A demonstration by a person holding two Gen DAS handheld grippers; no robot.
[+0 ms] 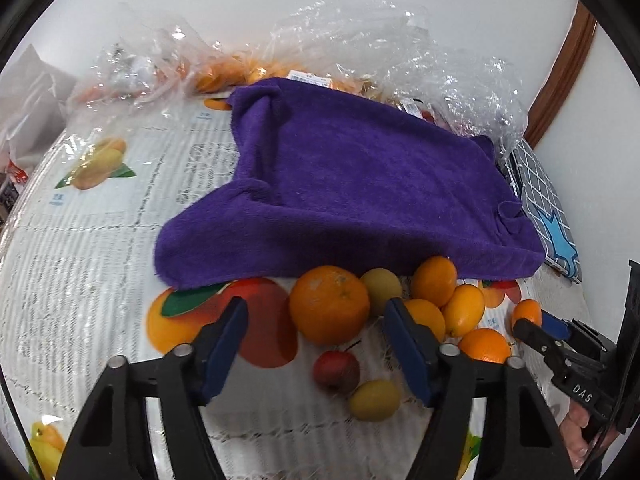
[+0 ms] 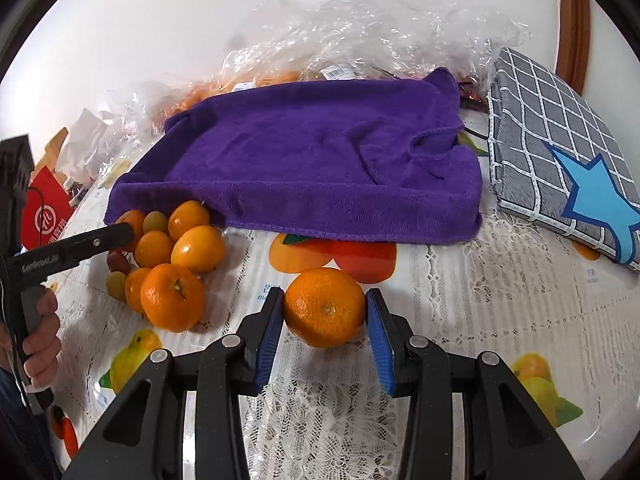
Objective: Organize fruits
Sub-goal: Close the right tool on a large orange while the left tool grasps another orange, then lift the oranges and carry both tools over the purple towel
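Clear plastic bags (image 2: 360, 20) at the back of the table hold orange fruit. The purple towel (image 2: 304, 168) covers something boxy; I cannot tell what is inside. My right tongs (image 2: 325, 314) clench one orange (image 2: 325, 308) on the tablecloth (image 2: 460, 288), both pads against its sides. My left tongs (image 1: 316, 334) stand half open, pads gripping nothing, with a big orange (image 1: 329, 304) and a small red fruit (image 1: 335, 372) between them in the loose pile (image 2: 172, 256) beside the towel.
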